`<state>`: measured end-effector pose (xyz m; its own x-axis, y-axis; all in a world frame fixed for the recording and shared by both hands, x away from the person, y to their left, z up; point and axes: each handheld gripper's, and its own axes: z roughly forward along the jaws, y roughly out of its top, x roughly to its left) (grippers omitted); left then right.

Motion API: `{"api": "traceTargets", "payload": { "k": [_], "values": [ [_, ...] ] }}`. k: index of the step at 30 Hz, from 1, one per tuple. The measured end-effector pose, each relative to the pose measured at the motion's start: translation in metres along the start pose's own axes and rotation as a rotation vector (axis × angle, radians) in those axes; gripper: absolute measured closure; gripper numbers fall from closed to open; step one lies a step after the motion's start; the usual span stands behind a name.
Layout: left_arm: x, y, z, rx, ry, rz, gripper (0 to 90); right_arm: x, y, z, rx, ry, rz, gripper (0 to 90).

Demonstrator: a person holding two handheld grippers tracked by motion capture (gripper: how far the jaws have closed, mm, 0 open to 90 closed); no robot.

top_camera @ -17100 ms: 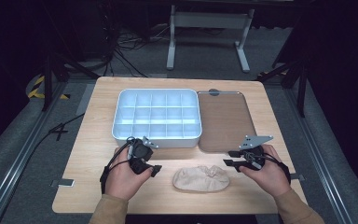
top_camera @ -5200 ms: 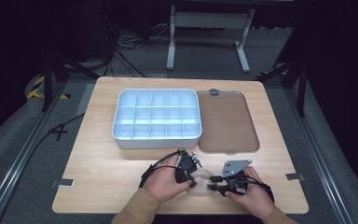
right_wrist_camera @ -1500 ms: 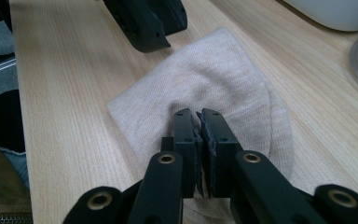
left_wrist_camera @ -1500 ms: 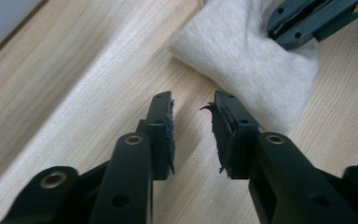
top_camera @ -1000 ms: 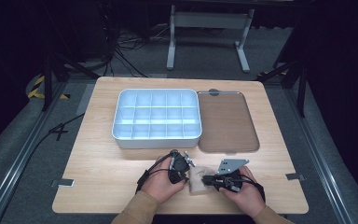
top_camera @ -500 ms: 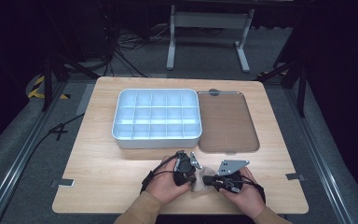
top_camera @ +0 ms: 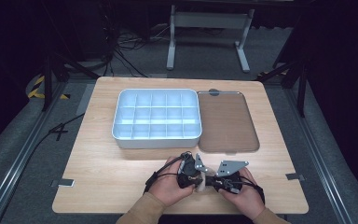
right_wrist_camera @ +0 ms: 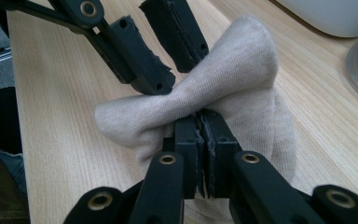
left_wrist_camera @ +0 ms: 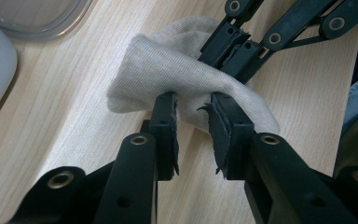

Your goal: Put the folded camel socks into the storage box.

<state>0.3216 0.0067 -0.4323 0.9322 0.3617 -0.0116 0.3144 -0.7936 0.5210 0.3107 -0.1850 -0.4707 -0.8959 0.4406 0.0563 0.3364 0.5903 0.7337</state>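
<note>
Both hands have drawn together over the beige cloth [right_wrist_camera: 223, 98], right tool [right_wrist_camera: 203, 126] clamped on it, left tool [left_wrist_camera: 193, 109] apart around it, near the compartment tray [top_camera: 156, 137] and lid [top_camera: 226, 123].

We see the table [top_camera: 121, 186] evenly lit from above, surroundings dark; near jaws slightly soft in both gripper views.

One camera hung high on the person's side, looking forward and down over the whole wooden table [top_camera: 121, 186] to the dark floor beyond. The other two rode the grippers, very close and low over the tabletop. They faced one another across the beige sock [left_wrist_camera: 177, 74], each with the opposite gripper's jaws behind it. All three shared that sock near the table's front edge.
</note>
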Motion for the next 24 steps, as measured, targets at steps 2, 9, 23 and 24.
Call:
{"api": "traceTargets", "payload": {
  "k": [2,9,23,24],
  "values": [
    [0.0,-0.001,-0.001,0.0,0.001,-0.014,71.3,-0.001,0.001,-0.001,0.004,0.007,0.005,86.0],
    [0.003,-0.003,-0.002,0.005,0.004,-0.038,71.2,-0.007,0.004,-0.022,-0.023,-0.013,0.021,85.6],
    [0.001,-0.001,-0.002,0.004,-0.001,-0.037,71.2,-0.014,-0.004,-0.016,0.041,-0.033,0.012,88.7],
    [0.002,-0.001,-0.002,0.0,-0.005,-0.034,70.9,-0.014,-0.004,-0.015,0.039,-0.03,0.011,88.8]
  ]
}}
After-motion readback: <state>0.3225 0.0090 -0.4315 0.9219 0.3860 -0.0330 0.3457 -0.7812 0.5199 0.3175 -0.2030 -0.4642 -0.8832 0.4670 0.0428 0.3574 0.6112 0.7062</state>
